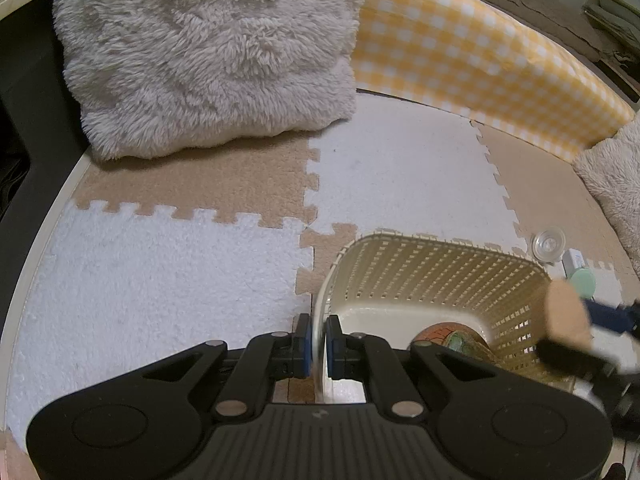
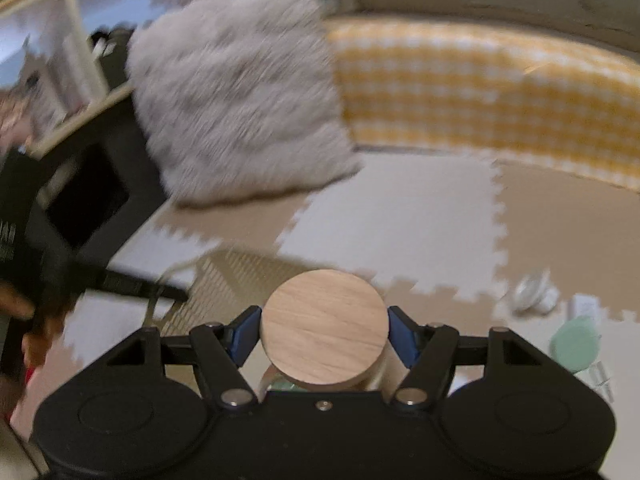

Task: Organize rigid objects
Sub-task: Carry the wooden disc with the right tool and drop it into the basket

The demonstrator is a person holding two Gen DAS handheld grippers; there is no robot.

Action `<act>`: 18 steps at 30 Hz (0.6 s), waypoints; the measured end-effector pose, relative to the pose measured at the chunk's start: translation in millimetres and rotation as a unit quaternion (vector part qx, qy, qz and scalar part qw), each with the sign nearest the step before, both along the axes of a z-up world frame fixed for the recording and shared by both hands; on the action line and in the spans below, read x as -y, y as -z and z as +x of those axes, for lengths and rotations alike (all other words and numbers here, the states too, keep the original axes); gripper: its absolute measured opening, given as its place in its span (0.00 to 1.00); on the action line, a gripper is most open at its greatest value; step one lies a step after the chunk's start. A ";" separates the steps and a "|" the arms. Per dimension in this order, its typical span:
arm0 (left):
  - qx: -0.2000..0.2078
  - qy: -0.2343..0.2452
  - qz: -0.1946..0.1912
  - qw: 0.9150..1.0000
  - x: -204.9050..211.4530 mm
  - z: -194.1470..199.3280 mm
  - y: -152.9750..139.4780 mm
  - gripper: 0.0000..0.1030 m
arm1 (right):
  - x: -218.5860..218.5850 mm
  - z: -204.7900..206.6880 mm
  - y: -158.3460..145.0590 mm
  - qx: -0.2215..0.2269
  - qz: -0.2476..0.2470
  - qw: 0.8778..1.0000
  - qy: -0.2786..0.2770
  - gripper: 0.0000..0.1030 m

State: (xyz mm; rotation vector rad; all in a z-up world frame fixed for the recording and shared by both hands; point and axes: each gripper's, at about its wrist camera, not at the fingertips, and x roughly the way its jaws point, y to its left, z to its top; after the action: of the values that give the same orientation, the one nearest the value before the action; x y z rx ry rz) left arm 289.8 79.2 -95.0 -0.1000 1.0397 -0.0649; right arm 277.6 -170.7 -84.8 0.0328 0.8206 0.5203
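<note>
Basket (image 1: pixel 436 276) rim sits pinched between the blue pads (image 1: pixel 305 346) of my left gripper (image 1: pixel 319 346), 1 pad outside the near-left wall and 1 inside it, so that gripper is clamped on the cream lattice plastic. Inside the basket, low against the near wall, I can see a rounded object with orange and green print (image 1: pixel 450 338); what it is I cannot tell.

My right gripper (image 2: pixel 324 336) is closed on a jar with a round wooden lid (image 2: pixel 324 326), the blue fingers (image 2: pixel 242 338) pressing its 2 sides just under the lid. From the left wrist view the same lid appears as a blurred tan disc at the basket's right edge, above its rim. The right wrist view is smeared by motion, and the basket shows there only as a faint lattice to the lower left of the lid.

Everything rests on a floor of interlocking foam tiles (image 1: pixel 400 168), white and tan. A shaggy grey cushion (image 1: pixel 212 52) leans at the back left, touching a yellow checked panel (image 1: pixel 480 52) that runs along the far side. To the right of the basket, on the tiles, lie a clear round cap (image 1: pixel 548 245), a small white box (image 1: pixel 574 260) and a mint green disc (image 1: pixel 583 280), close together.
</note>
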 end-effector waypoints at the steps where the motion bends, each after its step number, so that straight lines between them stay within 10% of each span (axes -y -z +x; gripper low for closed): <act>1: 0.000 0.000 0.000 1.000 0.0 0.0 -0.2 0.07 | -3.5 -2.4 2.3 -0.005 -0.005 1.000 -0.006 0.67; 18: -0.002 0.001 -0.002 1.000 -1.2 -0.4 0.6 0.07 | -86.2 30.7 26.0 -0.071 -0.104 0.988 -0.095 0.67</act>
State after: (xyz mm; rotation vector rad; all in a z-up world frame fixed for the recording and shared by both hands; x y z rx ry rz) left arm 289.4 80.4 -95.6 -0.1032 1.0442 -0.0698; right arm 308.3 -84.5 -110.8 -0.2033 1.0201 0.6143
